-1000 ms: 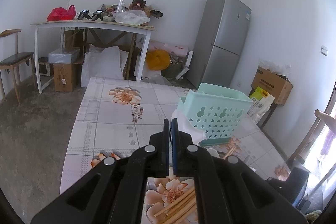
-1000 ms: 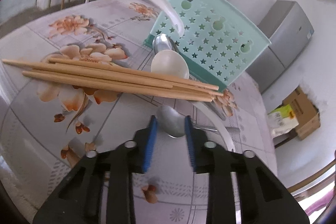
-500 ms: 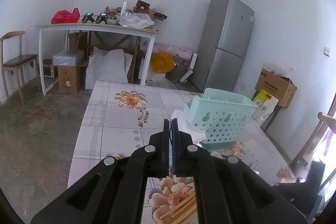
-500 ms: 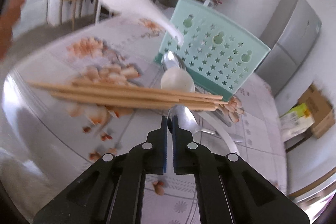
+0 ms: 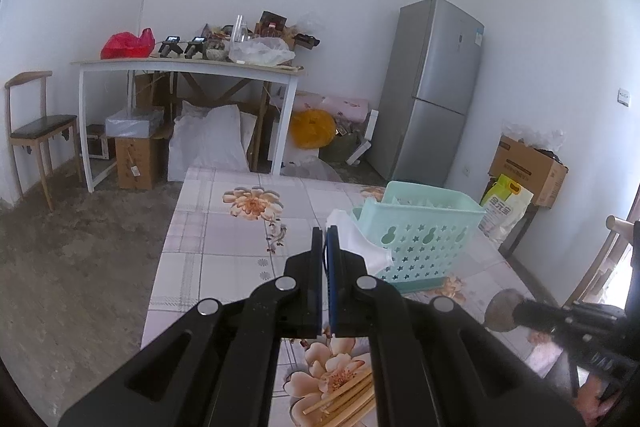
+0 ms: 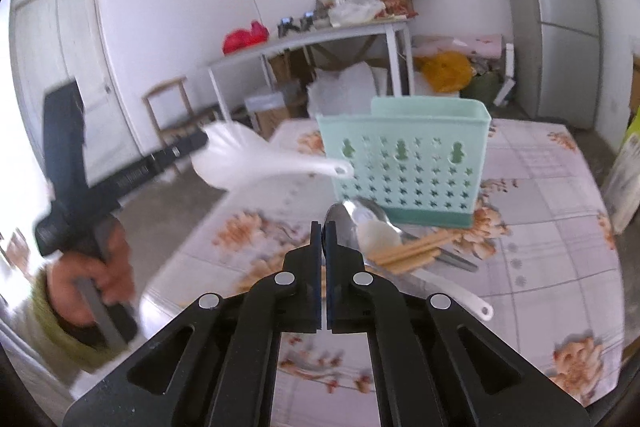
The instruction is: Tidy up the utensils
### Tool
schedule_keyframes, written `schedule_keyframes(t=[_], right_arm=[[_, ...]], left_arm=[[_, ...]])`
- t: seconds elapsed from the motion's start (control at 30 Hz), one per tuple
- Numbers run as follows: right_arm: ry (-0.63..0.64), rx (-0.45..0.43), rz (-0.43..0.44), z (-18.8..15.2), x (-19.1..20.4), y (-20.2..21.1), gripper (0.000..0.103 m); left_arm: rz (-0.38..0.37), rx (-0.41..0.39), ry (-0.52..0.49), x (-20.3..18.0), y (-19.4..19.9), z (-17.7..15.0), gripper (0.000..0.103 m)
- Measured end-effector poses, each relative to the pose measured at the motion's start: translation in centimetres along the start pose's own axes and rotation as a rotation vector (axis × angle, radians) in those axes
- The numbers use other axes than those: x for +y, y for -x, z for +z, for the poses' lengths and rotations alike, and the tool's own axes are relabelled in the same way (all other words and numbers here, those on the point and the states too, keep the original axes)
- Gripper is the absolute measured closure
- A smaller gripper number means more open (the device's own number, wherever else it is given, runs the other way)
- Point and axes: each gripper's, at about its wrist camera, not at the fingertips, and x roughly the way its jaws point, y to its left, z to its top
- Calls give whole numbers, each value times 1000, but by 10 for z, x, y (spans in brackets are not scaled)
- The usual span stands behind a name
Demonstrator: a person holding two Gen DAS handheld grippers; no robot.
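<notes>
Right wrist view: the right gripper [image 6: 323,227] has just been closing and is clenched on a metal spoon [image 6: 340,223]. Only the bowl shows, poking past the fingertips at centre frame; the handle is hidden behind the fingers. The pinch looks thin and close to the bowl, so the spoon may swivel or slip out if the wrist rolls or the bowl knocks something.

Just beyond it, at centre right, loose chopsticks [image 6: 412,251] and more spoons lie on the table [image 6: 540,227] against the foot of the basket [image 6: 408,163]. A low swing could scatter them.

The basket stands upright at upper centre, and it looks light. A spoon driven into its front wall or rim rather than dropped in from above could push or tip it.

At left of the frame the left gripper [image 6: 204,143] is clamped on the wide end of a white scoop [image 6: 240,159]. The scoop's long handle points at the basket, its tip near the front wall. Both tools aim at the same opening, so they could collide there. Held by the wide end, the scoop may lever loose.
</notes>
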Motion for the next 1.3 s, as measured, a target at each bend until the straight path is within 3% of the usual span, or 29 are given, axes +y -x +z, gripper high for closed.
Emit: schedule_keyframes(t=[0.3,0.63,0.8,0.97,1.13,1.3], right_arm=[[-83,-37,81,6,-16,14,103],[-107,-89,126,16,-25,31,103],[-104,-110,127,19,-27,37,103],[-100,-115,120,21,-31,38,103],[-107,-110,118,20,-34,36,103],[-120,-110,108,19,-39,37,103]], left_arm=[[14,-51,0,-2,26,15,102],[-63,-175,-35,-15,46,69,102],[-33,-130,-186,-39,23,86,102],[58,-39,-406,-66,-10,91,102],[63,72,-547,-87,-44,86,101],[65,151,-627,-99,-76,78,101]])
